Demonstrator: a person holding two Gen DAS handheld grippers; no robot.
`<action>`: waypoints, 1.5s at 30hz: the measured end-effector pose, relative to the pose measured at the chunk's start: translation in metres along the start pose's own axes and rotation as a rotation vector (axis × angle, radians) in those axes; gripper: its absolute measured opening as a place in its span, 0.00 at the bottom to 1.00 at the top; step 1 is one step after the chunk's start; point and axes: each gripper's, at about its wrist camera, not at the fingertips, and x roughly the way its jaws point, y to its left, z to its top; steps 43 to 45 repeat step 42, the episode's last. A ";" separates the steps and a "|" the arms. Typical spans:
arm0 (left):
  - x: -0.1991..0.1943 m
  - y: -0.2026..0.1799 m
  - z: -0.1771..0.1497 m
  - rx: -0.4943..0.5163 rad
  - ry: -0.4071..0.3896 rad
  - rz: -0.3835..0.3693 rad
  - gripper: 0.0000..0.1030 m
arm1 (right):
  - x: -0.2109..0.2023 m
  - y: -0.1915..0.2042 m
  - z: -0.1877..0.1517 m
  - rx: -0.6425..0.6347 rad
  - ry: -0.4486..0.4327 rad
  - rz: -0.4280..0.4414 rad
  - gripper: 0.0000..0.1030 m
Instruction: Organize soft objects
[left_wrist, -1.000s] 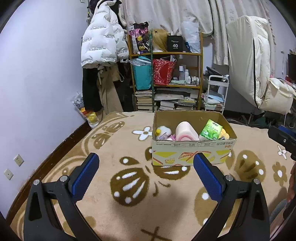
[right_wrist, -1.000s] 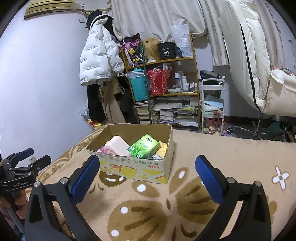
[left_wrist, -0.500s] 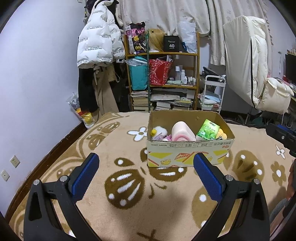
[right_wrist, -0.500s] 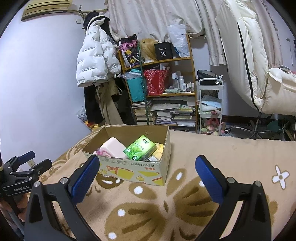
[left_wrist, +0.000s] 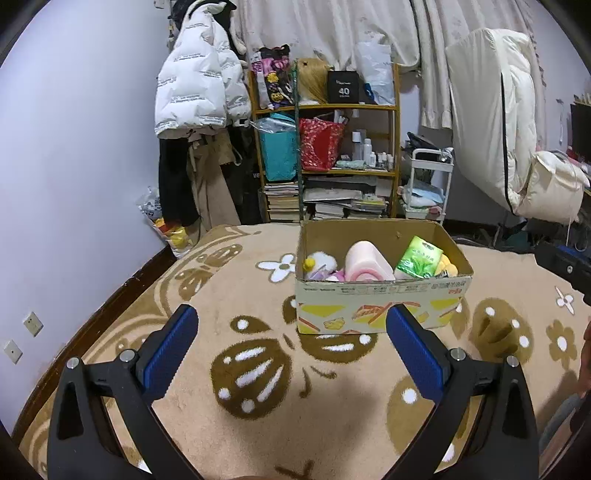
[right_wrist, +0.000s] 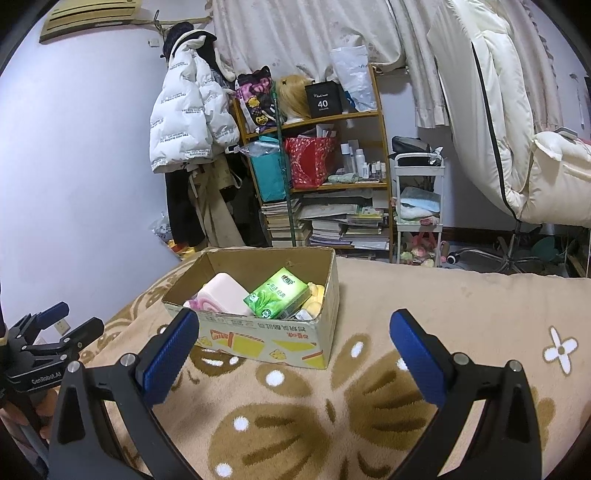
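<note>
A cardboard box (left_wrist: 380, 297) (right_wrist: 280, 341) stands on the tan patterned blanket (left_wrist: 229, 306). It holds a pink soft roll (left_wrist: 365, 260) (right_wrist: 221, 297), a green tissue pack (left_wrist: 419, 256) (right_wrist: 279, 293), a white plush with a yellow beak (left_wrist: 319, 262) and yellow plush pieces (left_wrist: 447, 266) (right_wrist: 316, 295). My left gripper (left_wrist: 291, 343) is open and empty, in front of the box. My right gripper (right_wrist: 293, 345) is open and empty, in front of the box's right part. The left gripper also shows at the left edge of the right wrist view (right_wrist: 70, 325).
A crowded wooden shelf (left_wrist: 332, 155) with books and bags stands behind the bed. A white puffer jacket (left_wrist: 195, 92) hangs at the left. A white cart (right_wrist: 419, 199) and a cream duvet (left_wrist: 517, 147) are at the right. The blanket's far edge drops off behind the box.
Both grippers have drawn back and risen a little, so the box sits slightly lower and farther in both views. Both stay open and empty.
</note>
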 end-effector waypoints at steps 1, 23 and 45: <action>0.000 0.000 0.000 0.005 0.001 0.000 0.98 | 0.000 0.000 0.000 0.001 0.000 -0.001 1.00; 0.000 -0.001 0.000 0.012 0.003 0.000 0.98 | -0.001 0.002 0.003 0.010 -0.006 -0.010 1.00; 0.000 -0.002 -0.001 0.013 0.003 -0.001 0.98 | -0.001 0.001 0.002 0.009 -0.007 -0.011 1.00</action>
